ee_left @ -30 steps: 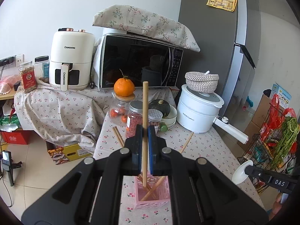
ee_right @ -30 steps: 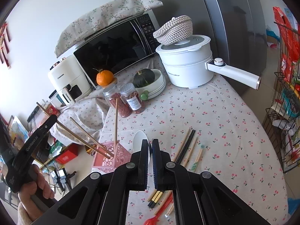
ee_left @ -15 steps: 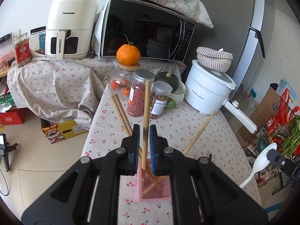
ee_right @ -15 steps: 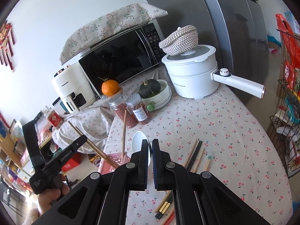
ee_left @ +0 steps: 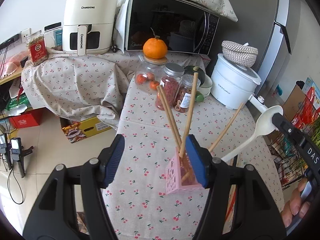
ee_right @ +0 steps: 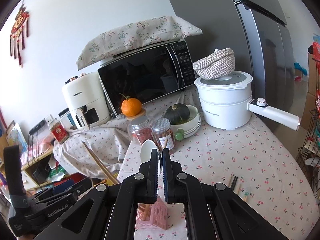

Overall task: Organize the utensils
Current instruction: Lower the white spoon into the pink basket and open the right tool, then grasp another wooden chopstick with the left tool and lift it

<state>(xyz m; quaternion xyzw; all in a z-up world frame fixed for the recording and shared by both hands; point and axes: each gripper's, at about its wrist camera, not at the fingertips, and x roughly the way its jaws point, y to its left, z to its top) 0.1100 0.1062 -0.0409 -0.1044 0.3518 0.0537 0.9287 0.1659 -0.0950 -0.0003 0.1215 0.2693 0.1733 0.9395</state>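
A pink lattice holder [ee_left: 176, 182] stands on the cherry-print tablecloth [ee_left: 144, 120] with several wooden chopsticks [ee_left: 170, 116] leaning out of it. My left gripper [ee_left: 155, 160] hangs just above the holder and its jaws are opening. One chopstick [ee_left: 190, 110] rises just inside the right pad, but neither pad presses on it. My right gripper [ee_right: 161, 160] is shut on a white spoon [ee_right: 149, 152], with the holder [ee_right: 154, 214] below its fingers. In the left wrist view the spoon [ee_left: 266, 124] hangs at the right of the holder.
Two spice jars [ee_left: 172, 86], a glass jar topped by an orange [ee_left: 155, 48], a bowl with a squash [ee_right: 177, 113] and a white electric pot [ee_right: 224, 102] stand behind. Loose chopsticks [ee_right: 233, 181] lie to the right. The table edge drops to the floor on the left.
The left jaws have opened off the chopstick, which now leans in the holder, and the gripper has sunk toward it. The right gripper has carried the spoon closer to the holder.
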